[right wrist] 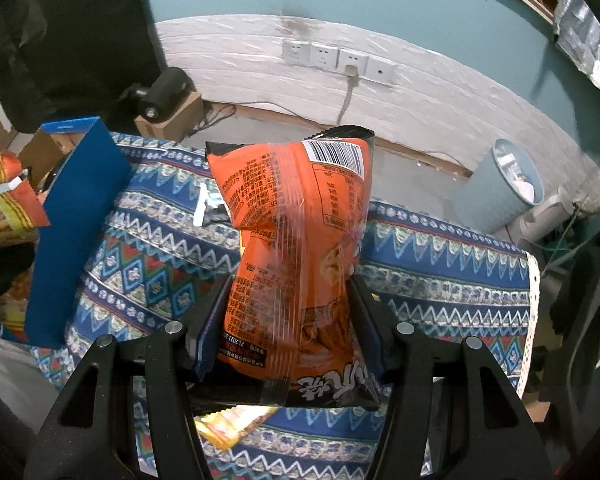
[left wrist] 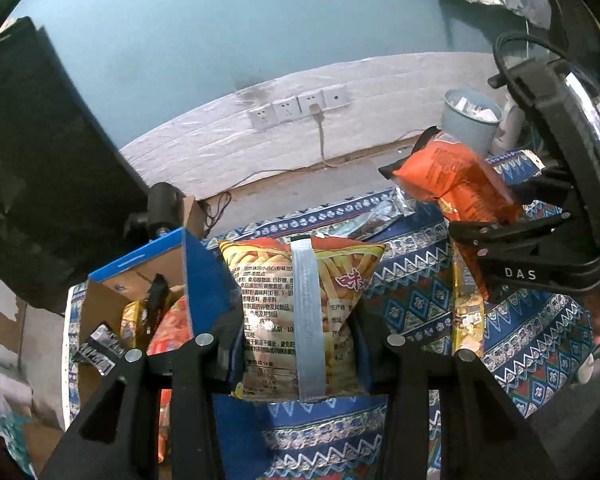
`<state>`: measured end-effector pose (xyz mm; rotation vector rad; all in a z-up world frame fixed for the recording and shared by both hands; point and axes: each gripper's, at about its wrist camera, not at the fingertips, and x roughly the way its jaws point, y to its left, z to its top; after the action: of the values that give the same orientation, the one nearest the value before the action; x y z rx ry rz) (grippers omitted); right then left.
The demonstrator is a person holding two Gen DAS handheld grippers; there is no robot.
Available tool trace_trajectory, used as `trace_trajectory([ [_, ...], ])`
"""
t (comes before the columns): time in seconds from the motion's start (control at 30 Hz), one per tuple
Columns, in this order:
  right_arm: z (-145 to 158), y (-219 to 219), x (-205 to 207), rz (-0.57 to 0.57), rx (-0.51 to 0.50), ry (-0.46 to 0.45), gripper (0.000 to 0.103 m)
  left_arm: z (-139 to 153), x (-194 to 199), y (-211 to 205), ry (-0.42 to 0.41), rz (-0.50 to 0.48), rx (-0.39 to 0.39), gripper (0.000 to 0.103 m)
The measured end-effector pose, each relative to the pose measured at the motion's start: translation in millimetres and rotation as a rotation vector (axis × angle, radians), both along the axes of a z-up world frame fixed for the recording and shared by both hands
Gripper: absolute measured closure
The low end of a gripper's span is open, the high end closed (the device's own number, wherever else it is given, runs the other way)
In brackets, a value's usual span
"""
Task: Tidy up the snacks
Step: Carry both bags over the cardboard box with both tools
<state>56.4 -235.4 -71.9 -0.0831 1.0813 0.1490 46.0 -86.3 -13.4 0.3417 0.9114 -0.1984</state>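
The left gripper [left wrist: 296, 344] had its jaws closed tight on the yellow bag [left wrist: 300, 312], pinching it at the lower half so the bag stood upright between the pads, back side facing the camera with its silver seam running down the middle. And the bag hung clear above the cloth [left wrist: 420, 308]! Just left of that grip sat the box [left wrist: 148, 280], flaps up, already stuffed with snack packets. A silver packet [left wrist: 380, 216] lay on the cloth beyond the yellow bag.

Over to the right gripper [right wrist: 286, 320]: jaws set wider, pressed on both sides of the orange bag [right wrist: 296, 240], which rose upright between the fingers, barcode at the top, black end down toward the camera. In the left view it hovered high at the right, lifted off the cloth. Under it, a yellow packet [right wrist: 236, 424] lay flat on the cloth, poking out below the fingers. The box stood well off to the left, beside the yellow bag. Farther out, a bin [right wrist: 500, 192] sat on the floor past the cloth's far edge, and wall sockets [right wrist: 340, 60] lined the wall.
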Motion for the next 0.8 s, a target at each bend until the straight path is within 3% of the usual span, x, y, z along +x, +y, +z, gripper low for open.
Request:
trace_trajectory([
  [0.8,36.8,119.2,10.1,0.182,0.027,-0.036,0.046,-0.8,-13.5,122.5,-0.012,0.168,-0.024,0.059],
])
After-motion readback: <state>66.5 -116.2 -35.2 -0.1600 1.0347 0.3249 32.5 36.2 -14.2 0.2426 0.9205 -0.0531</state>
